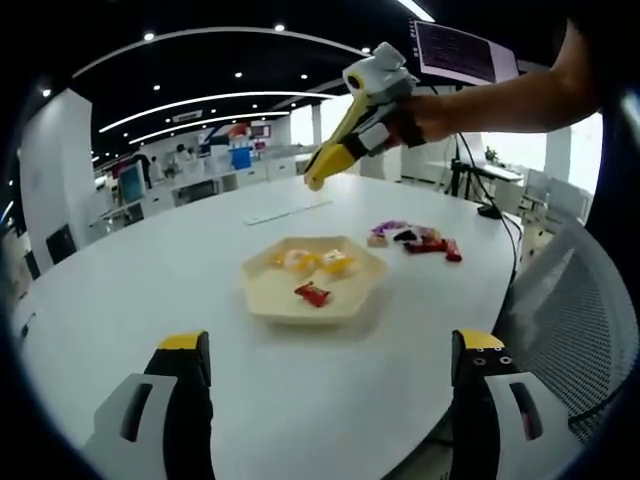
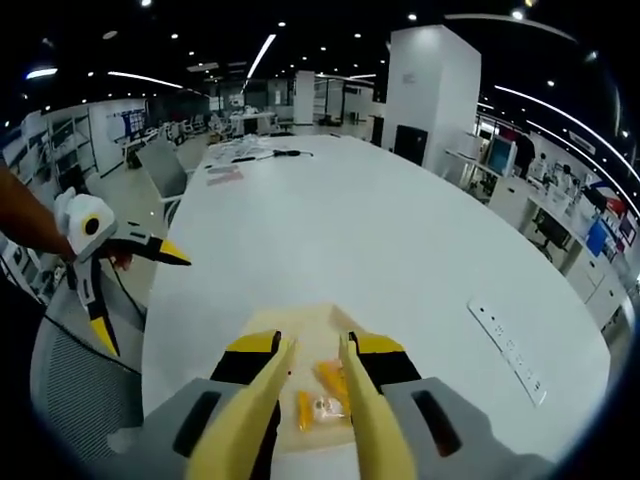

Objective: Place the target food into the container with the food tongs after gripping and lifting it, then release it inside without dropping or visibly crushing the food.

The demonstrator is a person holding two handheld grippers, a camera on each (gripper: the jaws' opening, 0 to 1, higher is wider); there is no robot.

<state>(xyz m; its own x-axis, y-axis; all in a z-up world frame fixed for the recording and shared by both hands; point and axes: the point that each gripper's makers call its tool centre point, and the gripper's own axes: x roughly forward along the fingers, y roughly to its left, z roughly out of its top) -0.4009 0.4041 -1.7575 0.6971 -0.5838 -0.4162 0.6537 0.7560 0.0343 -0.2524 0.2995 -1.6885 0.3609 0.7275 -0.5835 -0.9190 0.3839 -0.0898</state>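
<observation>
In the left gripper view, the left gripper (image 1: 330, 400) hangs low over the near edge of a white oval table (image 1: 130, 290), its black, yellow-tipped jaws spread wide with nothing between them. Just beyond sits a pale hexagonal dish (image 1: 268, 297) holding a red-wrapped candy (image 1: 312, 294) toward its front and yellow-wrapped sweets (image 1: 312, 261) at its back. Farther right, apart from the dish, a small heap of wrapped candies (image 1: 415, 240) lies on the tabletop. Above and behind, a hand (image 1: 425, 115) holds the right gripper (image 1: 313, 180) in the air, clear of the dish. In the right gripper view, its long yellow tongs (image 2: 318, 345) stand slightly parted over the dish (image 2: 300, 320), gripping nothing, with the sweets (image 2: 325, 400) showing between them.
</observation>
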